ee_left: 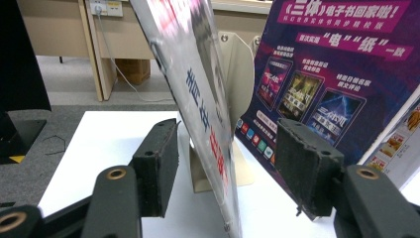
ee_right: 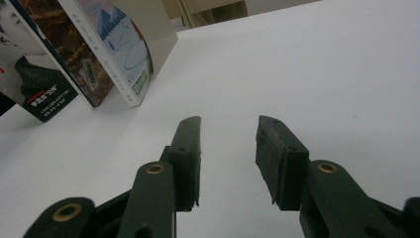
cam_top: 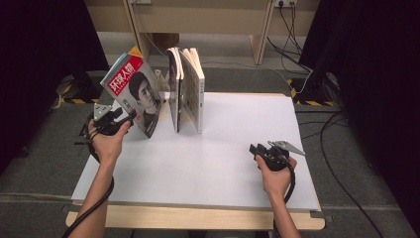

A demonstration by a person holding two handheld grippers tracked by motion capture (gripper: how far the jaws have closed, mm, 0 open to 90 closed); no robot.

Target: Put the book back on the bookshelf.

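Note:
A magazine (cam_top: 134,91) with a red title and a portrait on its cover leans left, standing on its lower edge on the white table top (cam_top: 223,148). My left gripper (cam_top: 130,117) sits at its lower left corner. In the left gripper view the magazine's edge (ee_left: 208,124) passes between the jaws of the left gripper (ee_left: 230,134); the pads (ee_left: 304,168) stand apart from it, so the gripper is open. Two books (cam_top: 187,91) stand upright beside a beige bookend (ee_left: 240,74). My right gripper (cam_top: 255,148) rests low over the table, open and empty (ee_right: 228,121).
The nearer standing book shows a purple advertisement cover (ee_left: 322,74). The book spines (ee_right: 114,54) appear at the upper left of the right gripper view. A wooden desk (cam_top: 198,20) stands behind the table, and cables (cam_top: 317,79) lie on the floor at the right.

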